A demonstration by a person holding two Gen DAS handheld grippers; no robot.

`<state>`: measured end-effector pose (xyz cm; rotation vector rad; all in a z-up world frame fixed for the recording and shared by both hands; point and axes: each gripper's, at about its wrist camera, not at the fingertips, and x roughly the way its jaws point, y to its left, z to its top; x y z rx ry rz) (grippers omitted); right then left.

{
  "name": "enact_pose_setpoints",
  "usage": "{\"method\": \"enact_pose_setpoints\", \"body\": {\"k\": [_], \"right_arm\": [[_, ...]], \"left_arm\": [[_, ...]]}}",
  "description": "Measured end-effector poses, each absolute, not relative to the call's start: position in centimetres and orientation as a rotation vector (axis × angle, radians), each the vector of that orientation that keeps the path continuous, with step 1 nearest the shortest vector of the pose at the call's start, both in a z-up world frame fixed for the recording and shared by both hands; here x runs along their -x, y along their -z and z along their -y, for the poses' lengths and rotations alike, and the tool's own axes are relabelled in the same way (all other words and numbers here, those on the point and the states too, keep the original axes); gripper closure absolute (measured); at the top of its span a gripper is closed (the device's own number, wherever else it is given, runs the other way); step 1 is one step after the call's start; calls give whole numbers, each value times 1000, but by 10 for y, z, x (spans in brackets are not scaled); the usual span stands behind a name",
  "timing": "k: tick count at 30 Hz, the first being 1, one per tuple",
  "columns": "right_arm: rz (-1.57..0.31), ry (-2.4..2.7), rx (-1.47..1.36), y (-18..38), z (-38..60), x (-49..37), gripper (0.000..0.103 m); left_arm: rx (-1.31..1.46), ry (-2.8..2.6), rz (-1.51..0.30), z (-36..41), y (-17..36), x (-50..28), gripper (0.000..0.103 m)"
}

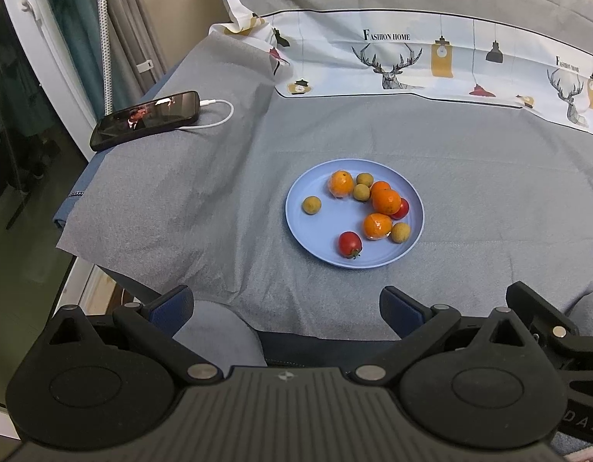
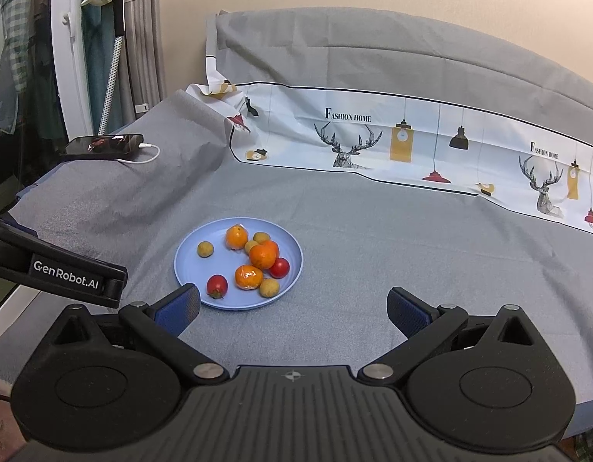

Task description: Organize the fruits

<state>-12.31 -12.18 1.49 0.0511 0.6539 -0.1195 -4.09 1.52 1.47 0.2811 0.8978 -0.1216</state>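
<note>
A blue plate (image 1: 308,227) sits near the middle of the grey cloth (image 1: 489,200) covering the tabletop, closer to its near edge than its far one. On the plate lie four oranges (image 1: 386,201), at least two of them film-wrapped, two cherry tomatoes (image 1: 349,243) and four small tan fruits that look like longans (image 1: 311,205); no fruit is seen on the cloth itself. All the fruit is thus gathered on one plate, which fits either a finished gathering or a mixed heap awaiting sorting by kind; the scene does not settle which. The left gripper (image 1: 287,306) hangs over the near edge with its jaws spread wide and nothing between them; the right gripper (image 2: 292,308) is likewise released and empty, its left finger (image 2: 179,304) just beside the plate's near rim. Risks noted: round fruit will roll if nudged, and the stacked oranges toward the plate's right side could topple; tomatoes may burst under a hard pinch; the slick film may slip; a finger catching the rim could tip the plate or drag the loose cloth. A phone (image 1: 144,120) on its charging cable (image 1: 219,115) lies at the far-left corner, near the edge.
</note>
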Motion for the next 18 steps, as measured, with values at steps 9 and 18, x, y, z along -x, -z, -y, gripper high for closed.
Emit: {"method": "enact_pose_setpoints", "body": {"k": [9, 18], "right_arm": [[-654, 120, -51, -15, 121, 123, 1], [-654, 121, -51, -15, 121, 123, 1]], "left_arm": [[-282, 121, -899, -15, -15, 41, 0], [-281, 120, -903, -15, -15, 40, 0]]}}
